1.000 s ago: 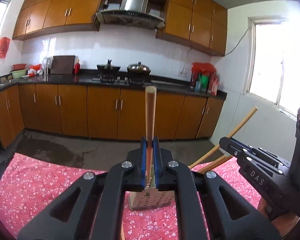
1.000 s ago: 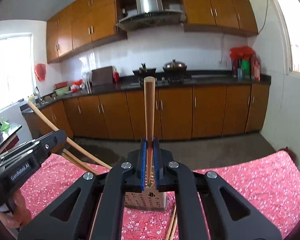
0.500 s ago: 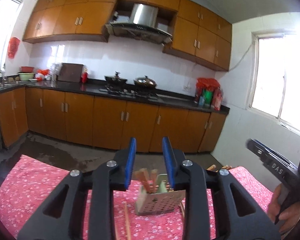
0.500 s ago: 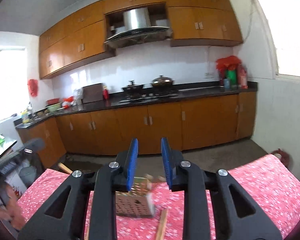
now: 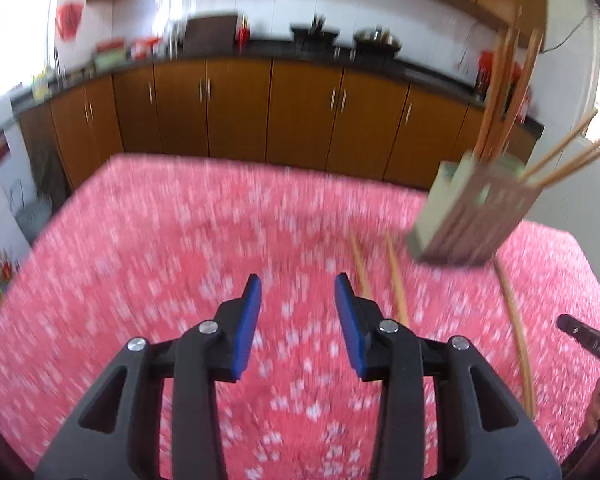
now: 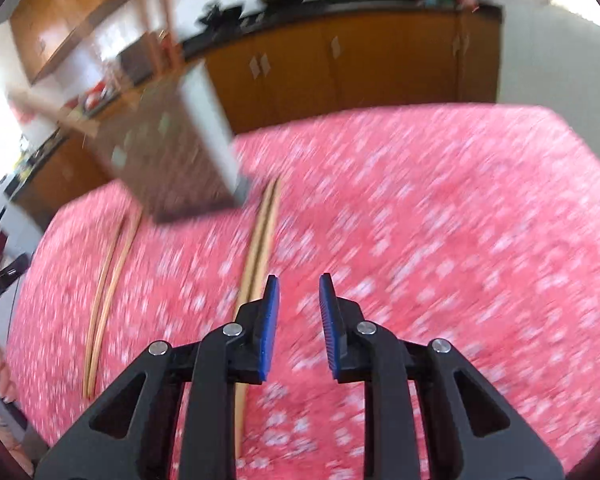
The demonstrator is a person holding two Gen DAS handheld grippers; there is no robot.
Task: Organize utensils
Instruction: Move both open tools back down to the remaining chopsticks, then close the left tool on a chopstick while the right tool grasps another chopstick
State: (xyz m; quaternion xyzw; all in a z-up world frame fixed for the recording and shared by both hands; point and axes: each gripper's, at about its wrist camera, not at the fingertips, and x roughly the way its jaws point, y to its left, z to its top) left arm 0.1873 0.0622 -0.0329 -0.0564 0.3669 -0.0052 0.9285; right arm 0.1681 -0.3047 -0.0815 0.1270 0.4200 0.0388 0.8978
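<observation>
Two chopsticks (image 5: 378, 270) lie side by side on the red flowered table (image 5: 160, 240) in the left wrist view, just ahead and to the right of the left gripper (image 5: 297, 292), whose blue fingers (image 5: 247, 320) stand apart with nothing between them. A third chopstick (image 5: 518, 332) lies further right, near the edge of the right gripper (image 5: 588, 346) poking in there. The holder (image 5: 472, 212) stands beyond them, already bristling with chopsticks, some leaning far out over its rim.

From the right wrist view, the right gripper (image 6: 299, 292) is also parted and empty. A pair of chopsticks (image 6: 260, 240) runs from the holder's (image 6: 172, 148) foot down past the left of its fingers (image 6: 270, 320); another pair (image 6: 108, 280) lies well to the left.

Both views are smeared, suggesting quick movement. The likely trouble is a hasty pinch: thin round sticks lying touching can roll on cloth, or one gets taken and its partner flicked aside. Reaching near the holder also risks nudging the leaning sticks and tipping it.
</observation>
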